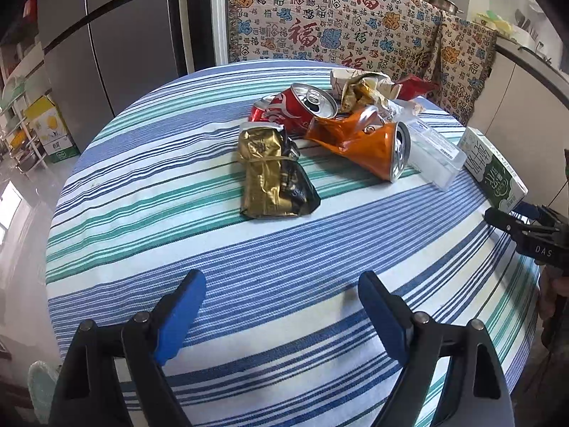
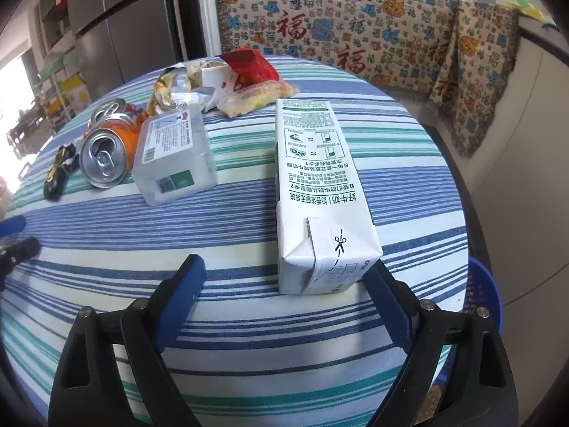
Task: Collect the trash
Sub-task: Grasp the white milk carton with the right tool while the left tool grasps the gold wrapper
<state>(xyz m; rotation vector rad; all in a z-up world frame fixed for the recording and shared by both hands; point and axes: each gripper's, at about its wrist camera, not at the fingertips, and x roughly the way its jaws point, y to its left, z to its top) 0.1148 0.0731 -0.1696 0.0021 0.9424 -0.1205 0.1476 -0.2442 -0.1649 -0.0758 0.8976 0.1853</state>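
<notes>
Surface (image 1: 249, 256): round, under a blue, teal and white striped cloth; carries all the trash.
Landmark: orange can (image 1: 370, 149), crushed, lying on its side near the middle of the surface, its top facing the right gripper.
Red can (image 1: 295, 106): crushed, just behind the orange can, touching it.
Gold bag (image 1: 274, 174): crumpled, bound with a rubber band; left of the orange can, a little apart.
Clear box (image 2: 174, 156): labelled plastic, just right of the orange can.
Wrappers (image 1: 366, 90): crumpled foil and paper heap behind the orange can, with a red packet (image 2: 249, 66) at its far side.
Carton (image 2: 316, 192): white and green milk box, lying flat, well to the right of the orange can, near the surface edge.
Left gripper (image 1: 282, 316): over bare cloth in front of the orange can; jaws spread wide, holding nothing.
Right gripper (image 2: 284, 299): at the carton's near end; jaws spread, the right pad at the carton's corner, the left pad apart from it.
Blue basket (image 2: 483, 299): beyond the surface edge, right of the carton.
Backdrop: patterned throw (image 1: 338, 17) behind the surface; steel fridge (image 1: 106, 35) to its left.
</notes>
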